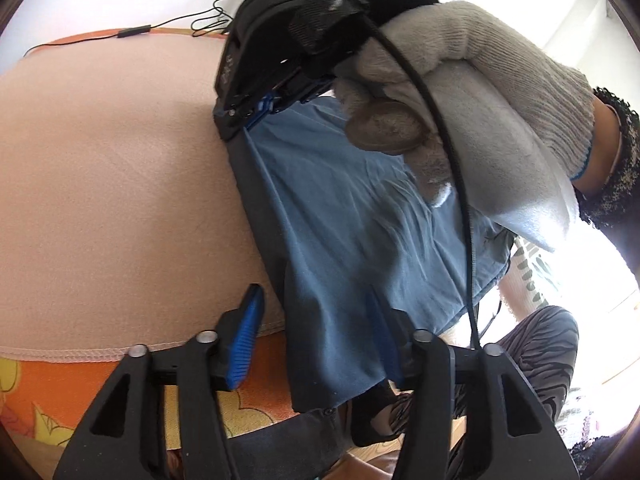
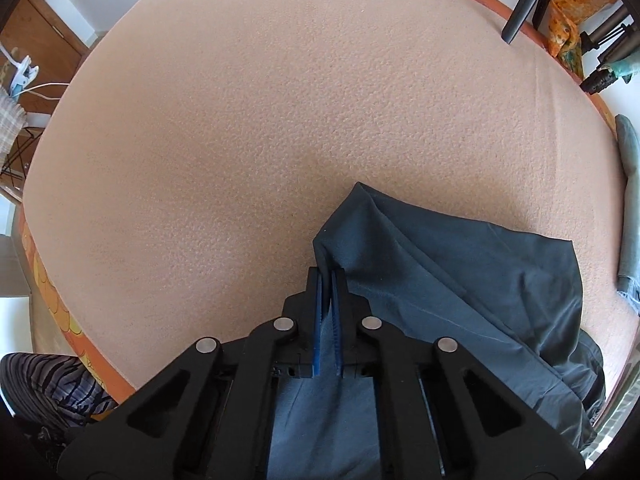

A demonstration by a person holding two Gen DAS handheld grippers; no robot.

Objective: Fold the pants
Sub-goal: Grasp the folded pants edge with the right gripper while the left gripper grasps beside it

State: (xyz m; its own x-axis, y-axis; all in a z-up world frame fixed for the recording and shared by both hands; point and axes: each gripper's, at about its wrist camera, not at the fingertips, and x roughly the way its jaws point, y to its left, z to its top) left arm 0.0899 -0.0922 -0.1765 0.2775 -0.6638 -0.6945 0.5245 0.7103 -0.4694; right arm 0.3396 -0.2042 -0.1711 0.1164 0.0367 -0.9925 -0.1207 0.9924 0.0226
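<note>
The blue-grey pants [image 1: 340, 216] hang stretched over the pink blanket [image 1: 100, 184]. My left gripper [image 1: 316, 340] is open, its blue pads wide apart, with the pants' lower edge draped between them. In the left wrist view, my right gripper [image 1: 250, 110], held by a grey-gloved hand [image 1: 480, 92], is shut on the pants' far corner. In the right wrist view, my right gripper [image 2: 329, 276] is shut on a fold of the pants [image 2: 460, 272], lifting it off the blanket [image 2: 260, 120].
The orange patterned sheet [image 1: 52, 392] shows at the bed's near edge. A black cable [image 1: 132, 33] lies at the far edge. Tripod legs [image 2: 528, 0] stand at the back right. A wooden cabinet [image 2: 44, 36] is at the left. A teal cloth [image 2: 630, 200] lies at right.
</note>
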